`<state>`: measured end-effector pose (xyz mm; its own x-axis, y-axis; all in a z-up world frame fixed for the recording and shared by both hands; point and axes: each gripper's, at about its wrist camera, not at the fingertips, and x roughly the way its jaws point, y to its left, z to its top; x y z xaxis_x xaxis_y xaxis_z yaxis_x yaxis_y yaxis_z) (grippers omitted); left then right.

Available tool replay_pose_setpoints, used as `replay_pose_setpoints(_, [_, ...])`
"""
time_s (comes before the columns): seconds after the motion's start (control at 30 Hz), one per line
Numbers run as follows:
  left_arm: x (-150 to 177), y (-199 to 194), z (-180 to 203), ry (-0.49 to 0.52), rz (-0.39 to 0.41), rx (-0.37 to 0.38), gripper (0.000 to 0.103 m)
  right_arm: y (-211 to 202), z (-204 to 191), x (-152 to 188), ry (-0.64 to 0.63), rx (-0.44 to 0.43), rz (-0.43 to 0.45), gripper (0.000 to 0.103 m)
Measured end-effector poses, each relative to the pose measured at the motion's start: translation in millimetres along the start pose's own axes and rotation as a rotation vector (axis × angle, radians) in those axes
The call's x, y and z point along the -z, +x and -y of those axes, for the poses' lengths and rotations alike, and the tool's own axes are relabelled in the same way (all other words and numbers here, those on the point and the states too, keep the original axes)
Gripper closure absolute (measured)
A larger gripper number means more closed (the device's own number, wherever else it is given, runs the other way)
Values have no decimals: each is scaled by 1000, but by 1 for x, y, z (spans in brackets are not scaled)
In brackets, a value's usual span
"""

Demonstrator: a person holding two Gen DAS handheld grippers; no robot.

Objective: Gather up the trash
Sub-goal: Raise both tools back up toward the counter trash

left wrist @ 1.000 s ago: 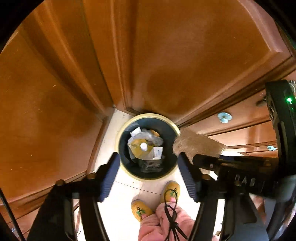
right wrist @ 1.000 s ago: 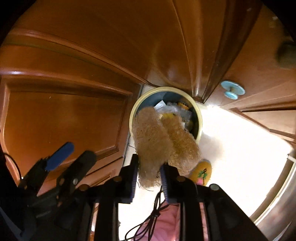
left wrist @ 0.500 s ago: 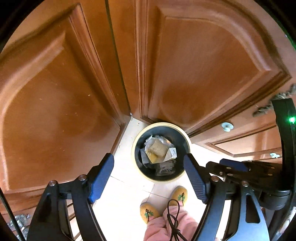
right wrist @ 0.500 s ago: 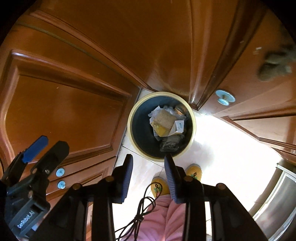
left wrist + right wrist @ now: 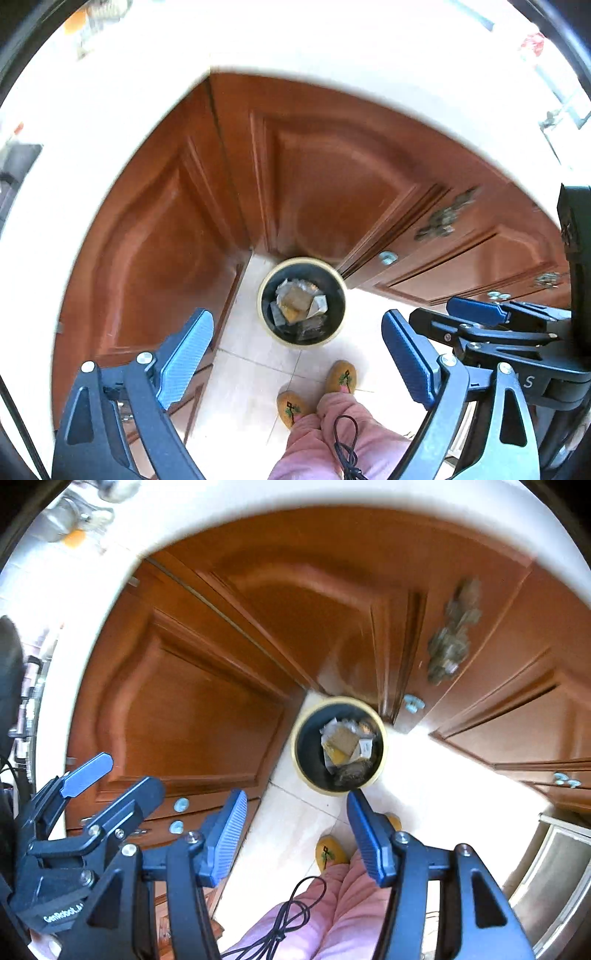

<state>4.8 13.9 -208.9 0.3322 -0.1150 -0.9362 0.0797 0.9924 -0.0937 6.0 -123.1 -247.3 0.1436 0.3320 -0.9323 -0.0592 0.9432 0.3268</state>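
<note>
A round bin (image 5: 266, 317) with a cream rim and dark inside stands on the floor in the corner of the wooden cabinets; it also shows in the right wrist view (image 5: 300, 760). Crumpled paper and a tan loofah piece (image 5: 295, 302) lie inside it, also visible in the right wrist view (image 5: 341, 744). My left gripper (image 5: 295, 354) is open and empty, high above the bin. My right gripper (image 5: 295, 827) is open and empty, also well above the bin. The right gripper shows at the right of the left wrist view (image 5: 476, 314).
Brown wooden cabinet doors (image 5: 166, 258) and drawers (image 5: 461, 258) enclose the corner. A white countertop edge (image 5: 332, 55) runs above them. The person's yellow slippers (image 5: 341, 376) and pink trousers (image 5: 332, 443) stand on the pale tiled floor (image 5: 240, 387). A metal appliance (image 5: 554, 878) is at right.
The right gripper opened and dropped the tan loofah piece into the bin. Both grippers have risen well above the bin, so the countertop edge has come into view.
</note>
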Motion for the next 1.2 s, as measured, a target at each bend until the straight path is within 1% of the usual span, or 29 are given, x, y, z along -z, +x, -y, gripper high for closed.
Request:
replay_pose_setpoints(0.07, [-4, -23, 4, 16, 28, 5, 10, -27, -9, 2, -13, 8, 43, 46])
replay_pose_setpoints(0.2, [-14, -64, 8, 35, 75, 54, 5, -75, -22, 4, -48, 31, 132, 46])
replay_pose_setpoints(0.23, [-17, -72, 10, 40, 87, 71, 3, -87, -25, 3, -56, 44, 152, 46])
replay_pose_setpoints(0.33, [-27, -94, 17, 56, 121, 95, 2, -124, -34, 4, -76, 95, 236, 46])
replay_pose_setpoints(0.37, [-31, -103, 19, 61, 140, 111, 2, -138, -37, 5, -81, 105, 270, 46])
replay_pose_setpoints(0.4, [-35, -112, 21, 64, 163, 123, 2, -143, -36, 5, -86, 110, 292, 46])
replay_pose_setpoints(0.57, [-51, -154, 32, 92, 272, 161, 2, -195, -48, 8, -106, 151, 422, 46])
replay_pose_setpoints(0.77, [-67, -206, 43, 150, 401, 149, 2, -246, -55, 8, -100, 154, 563, 46])
replay_pose_setpoints(0.97, [-84, -247, 44, 186, 513, 103, 2, -283, -55, 0, -60, 131, 656, 46])
replay_pose_setpoints(1.07, [-92, -265, 42, 198, 558, 84, 2, -294, -55, -5, -43, 128, 688, 46])
replay_pose_setpoints(1.2, [-104, -280, 43, 209, 595, 57, 2, -303, -53, -16, -25, 122, 708, 46])
